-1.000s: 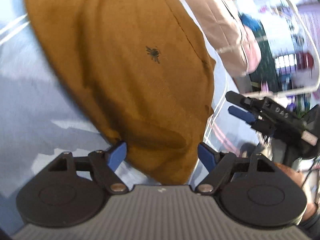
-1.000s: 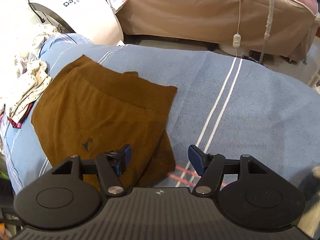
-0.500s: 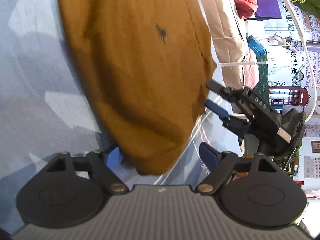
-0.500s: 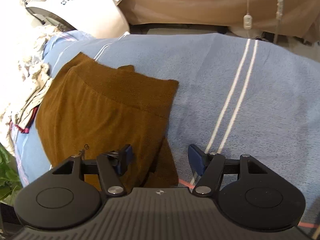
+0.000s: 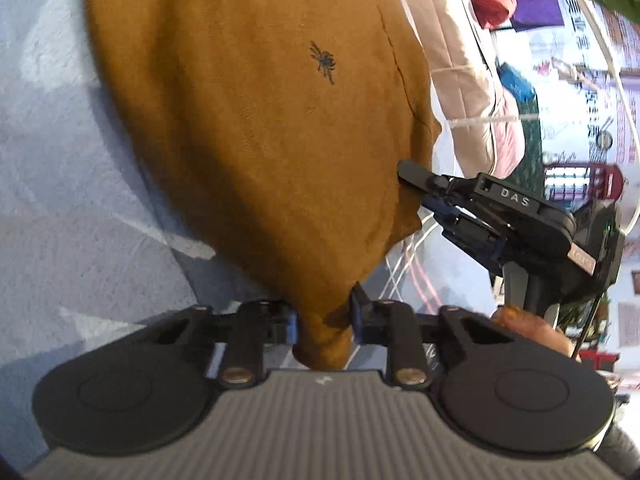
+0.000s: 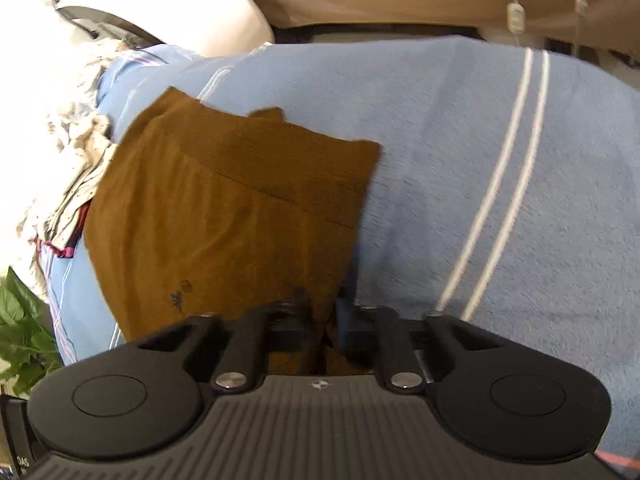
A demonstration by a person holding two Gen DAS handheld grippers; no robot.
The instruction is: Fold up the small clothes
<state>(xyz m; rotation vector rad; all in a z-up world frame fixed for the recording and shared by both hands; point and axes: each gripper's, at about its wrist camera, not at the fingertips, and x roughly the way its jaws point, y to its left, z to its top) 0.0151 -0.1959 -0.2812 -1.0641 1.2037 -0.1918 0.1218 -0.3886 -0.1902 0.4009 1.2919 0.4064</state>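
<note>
We lose the brown garment [image 5: 256, 128] past the frame's top edge; its near corner hides between the left gripper [image 5: 324, 322] jaws.

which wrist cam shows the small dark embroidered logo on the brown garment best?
Left wrist. The logo sits sharp, mid-frame on the brown garment, nothing covering it. In the right wrist view the logo is a small blur low on the garment, beside the right gripper.
</note>
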